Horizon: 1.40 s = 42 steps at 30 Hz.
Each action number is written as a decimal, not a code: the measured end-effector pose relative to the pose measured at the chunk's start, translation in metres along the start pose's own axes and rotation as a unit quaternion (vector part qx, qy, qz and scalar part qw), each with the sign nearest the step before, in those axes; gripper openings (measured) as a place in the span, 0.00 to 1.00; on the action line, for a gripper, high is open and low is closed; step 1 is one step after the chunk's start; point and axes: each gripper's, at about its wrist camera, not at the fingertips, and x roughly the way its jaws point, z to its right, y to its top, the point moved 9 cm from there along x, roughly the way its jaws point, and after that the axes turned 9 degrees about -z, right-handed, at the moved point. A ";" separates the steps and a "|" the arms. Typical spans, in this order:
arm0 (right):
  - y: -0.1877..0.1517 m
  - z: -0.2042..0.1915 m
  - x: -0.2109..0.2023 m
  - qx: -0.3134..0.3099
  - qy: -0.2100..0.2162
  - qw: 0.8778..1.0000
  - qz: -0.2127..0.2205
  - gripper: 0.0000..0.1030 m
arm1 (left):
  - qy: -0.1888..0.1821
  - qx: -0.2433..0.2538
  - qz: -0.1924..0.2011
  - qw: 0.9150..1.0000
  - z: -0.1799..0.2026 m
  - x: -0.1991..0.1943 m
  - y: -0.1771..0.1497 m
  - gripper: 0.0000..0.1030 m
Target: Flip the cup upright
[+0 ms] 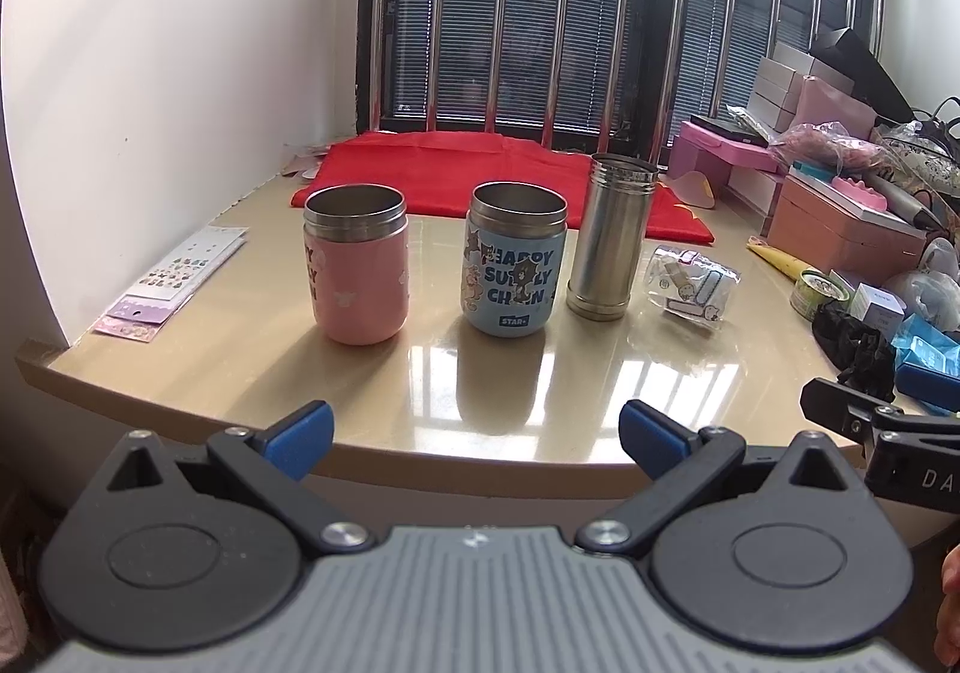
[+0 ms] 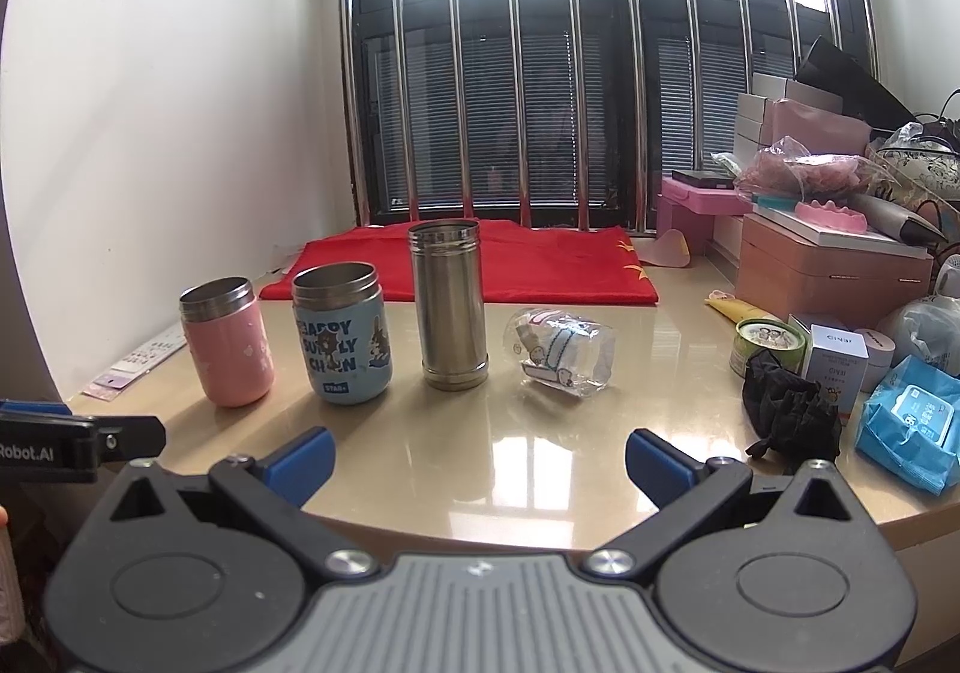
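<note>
A clear glass cup with cartoon prints [image 2: 563,354] lies on its side on the beige table [image 2: 480,457], right of a tall steel cup [image 2: 449,304]; it also shows in the left wrist view [image 1: 693,280]. A pink cup [image 1: 358,264] [image 2: 227,342], a blue printed cup [image 1: 515,267] [image 2: 342,333] and the steel cup [image 1: 612,235] stand upright in a row. My left gripper [image 1: 477,436] is open and empty at the table's front edge. My right gripper [image 2: 480,460] is open and empty, short of the lying cup.
A red cloth [image 2: 474,262] lies at the back by the barred window. Boxes, a black cloth [image 2: 789,412], a blue wipes pack [image 2: 909,424] and small jars crowd the right side. Sticker sheets [image 1: 174,277] lie at the left by the wall.
</note>
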 end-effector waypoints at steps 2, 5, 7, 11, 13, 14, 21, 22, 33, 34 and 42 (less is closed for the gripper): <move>0.000 0.001 0.000 0.000 0.000 1.000 -0.001 1.00 | 0.001 0.000 0.000 1.000 0.000 0.000 0.000 1.00; 0.001 0.003 0.001 -0.001 0.000 1.000 -0.002 1.00 | 0.001 0.000 0.000 1.000 0.000 0.000 0.000 1.00; 0.003 0.004 0.003 -0.001 0.001 1.000 -0.002 1.00 | 0.001 0.000 0.000 1.000 0.001 0.001 0.002 1.00; 0.009 0.007 0.010 -0.008 0.004 1.000 -0.007 1.00 | 0.003 -0.003 -0.002 1.000 0.005 0.004 0.010 1.00; 0.014 0.011 0.016 -0.013 0.004 1.000 -0.009 1.00 | 0.005 -0.006 -0.004 1.000 0.008 0.008 0.016 1.00; 0.018 0.013 0.020 -0.016 0.004 1.000 -0.010 1.00 | 0.005 -0.007 -0.006 1.000 0.009 0.011 0.019 1.00; 0.054 0.039 0.070 -0.078 -0.005 0.996 -0.035 1.00 | 0.014 -0.021 -0.018 1.000 0.017 0.044 0.045 1.00; 0.060 0.043 0.080 -0.092 -0.005 0.995 -0.041 1.00 | 0.016 -0.025 -0.020 0.999 0.018 0.049 0.048 1.00; 0.106 0.057 0.225 -0.237 0.017 0.962 -0.133 1.00 | 0.057 -0.071 -0.048 0.995 0.010 0.102 0.061 1.00; 0.107 0.058 0.235 -0.240 0.021 0.960 -0.141 1.00 | 0.061 -0.073 -0.051 0.994 0.009 0.105 0.060 1.00; 0.096 0.055 0.286 -0.234 0.097 0.940 -0.229 0.75 | 0.081 -0.088 -0.070 0.990 0.004 0.119 0.057 1.00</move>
